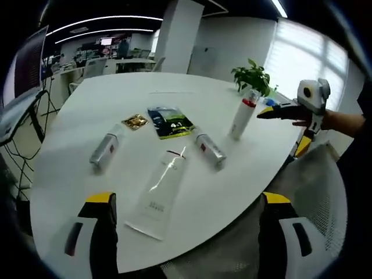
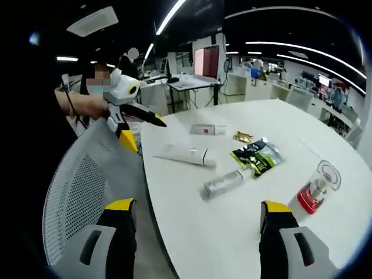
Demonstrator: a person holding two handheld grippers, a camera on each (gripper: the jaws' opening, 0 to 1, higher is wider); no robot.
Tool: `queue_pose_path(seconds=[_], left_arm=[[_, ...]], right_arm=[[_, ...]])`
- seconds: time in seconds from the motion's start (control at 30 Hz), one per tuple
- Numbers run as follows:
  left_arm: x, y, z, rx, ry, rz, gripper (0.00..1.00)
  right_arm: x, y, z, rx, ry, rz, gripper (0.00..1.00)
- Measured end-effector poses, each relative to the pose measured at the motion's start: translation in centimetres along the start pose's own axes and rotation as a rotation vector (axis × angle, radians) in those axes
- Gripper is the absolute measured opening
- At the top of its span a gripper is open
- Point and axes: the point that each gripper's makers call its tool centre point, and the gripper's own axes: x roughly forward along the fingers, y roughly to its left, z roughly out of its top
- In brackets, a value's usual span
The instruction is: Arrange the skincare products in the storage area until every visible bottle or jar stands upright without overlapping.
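On the white round table [image 1: 116, 99] a white tube [image 1: 163, 189] lies flat nearest my left gripper [image 1: 188, 200], which hangs open over the near edge, holding nothing. Two silver bottles lie on their sides, one to the left [image 1: 106, 150] and one to the right [image 1: 209, 149]. A white bottle with a red band [image 1: 243, 116] stands upright; my right gripper [image 1: 263, 114] is just beside it. In the right gripper view that gripper [image 2: 198, 206] is open and empty, with the upright bottle [image 2: 317, 189] to its right, the tube [image 2: 186, 154] and a lying bottle [image 2: 222, 184] ahead.
A dark sachet [image 1: 170, 123] and a gold sachet [image 1: 135, 121] lie mid-table. A potted plant [image 1: 253, 75] stands at the far edge. A grey mesh chair [image 2: 81, 186] sits against the table's edge. The left gripper [image 2: 158, 121], held by a hand, hovers above the chair.
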Motion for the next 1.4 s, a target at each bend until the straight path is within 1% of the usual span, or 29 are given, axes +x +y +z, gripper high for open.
queue_pose_path(seconds=[0.03,0.07,0.1,0.13,0.23,0.3,0.37,0.47,0.53,0.63,0.73,0.83,0.93,0.97,1.07,1.13,1.3,1.37,1.4], left_arm=[[0.1,0.0,-0.2,-0.007,0.002,0.004,0.95],[0.2,0.6,-0.6,-0.018,-0.004,0.014,0.95],[0.2,0.9,-0.7,-0.027,-0.009,0.03,0.94],[0.2,1.2,-0.8,-0.025,-0.013,0.052,0.93],[0.2,1.6,-1.2,-0.016,-0.02,0.078,0.93],[0.4,1.6,-1.3,-0.012,-0.03,0.083,0.92],[0.6,1.9,-1.5,-0.003,-0.017,0.092,0.9],[0.9,1.7,-1.5,0.004,-0.018,0.085,0.9],[1.0,1.6,-1.5,0.007,-0.028,0.067,0.89],[1.0,1.6,-1.2,0.006,-0.05,0.065,0.84],[0.9,1.5,-0.7,-0.028,-0.088,0.059,0.85],[0.8,1.6,-0.5,-0.053,-0.107,0.058,0.88],[0.9,1.6,-0.4,-0.055,-0.112,0.064,0.89],[0.8,1.6,-0.4,-0.054,-0.115,0.066,0.89],[0.7,1.8,-0.2,-0.061,-0.134,0.075,0.91],[0.7,1.8,-0.1,-0.061,-0.143,0.079,0.92],[0.7,1.8,-0.3,-0.06,-0.132,0.083,0.93],[0.9,1.8,-0.4,-0.057,-0.125,0.078,0.95],[0.9,1.7,-0.4,-0.054,-0.124,0.076,0.96]], right_arm=[[0.6,0.2,0.4,-0.018,0.005,0.016,0.93],[1.0,0.3,0.6,-0.03,0.008,0.026,0.93],[1.5,0.5,1.0,-0.056,0.013,0.041,0.93],[1.9,0.7,1.2,-0.072,0.018,0.053,0.93],[3.3,0.7,1.8,-0.106,0.033,0.073,0.93],[4.2,0.5,2.1,-0.121,0.038,0.092,0.93],[5.0,0.4,2.8,-0.142,0.037,0.106,0.93],[6.0,0.4,3.4,-0.169,0.042,0.126,0.93],[6.6,0.2,3.4,-0.195,0.058,0.136,0.92],[8.0,-0.2,3.2,-0.247,0.088,0.16,0.92],[8.9,-0.1,3.6,-0.262,0.099,0.183,0.92],[10.0,0.2,3.7,-0.287,0.113,0.208,0.92],[11.2,1.0,3.9,-0.305,0.118,0.248,0.91],[11.7,1.6,4.0,-0.321,0.127,0.273,0.91],[13.0,2.3,3.5,-0.394,0.167,0.318,0.9],[14.1,2.9,3.6,-0.433,0.181,0.345,0.9],[16.3,3.6,3.9,-0.498,0.205,0.382,0.87],[17.3,3.6,3.6,-0.518,0.22,0.403,0.83],[17.6,3.7,3.6,-0.527,0.225,0.407,0.82]])
